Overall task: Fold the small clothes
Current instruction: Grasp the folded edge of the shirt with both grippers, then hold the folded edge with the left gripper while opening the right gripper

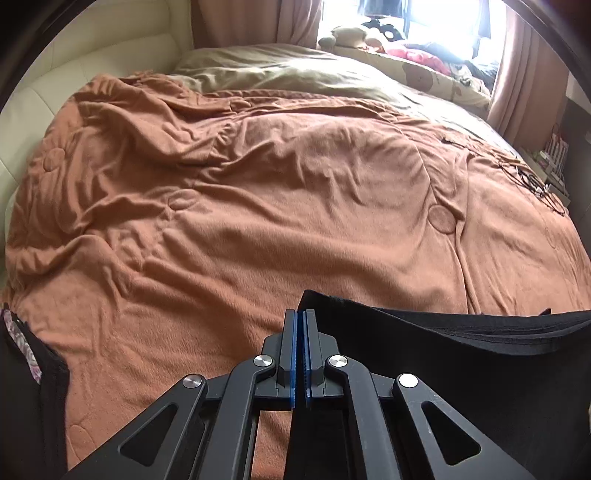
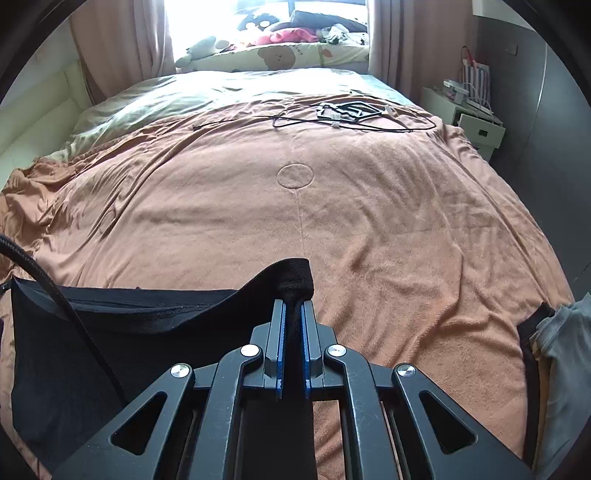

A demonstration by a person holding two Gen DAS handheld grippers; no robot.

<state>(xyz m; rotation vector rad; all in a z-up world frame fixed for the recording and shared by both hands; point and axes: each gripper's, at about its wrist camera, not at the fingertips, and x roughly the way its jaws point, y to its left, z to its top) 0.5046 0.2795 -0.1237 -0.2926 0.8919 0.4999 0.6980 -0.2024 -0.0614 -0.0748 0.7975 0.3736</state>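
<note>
L gripper [image 1: 300, 314]: pinching edge of black garment [image 1: 461, 354] | R gripper [image 2: 293, 304]: clamped on bunched corner of same garment [image 2: 147, 332] | garment stretched btwn both, above orange blanket [image 2: 332, 206] on bed

Both cams ride the grippers, close above the near end of the orange blanket [image 1: 258, 206], tilted down, facing the window [image 2: 229, 22]. Left cam sits further left, right cam further right; both share the blanket [image 2: 332, 229] & window [image 1: 424, 29].
</note>
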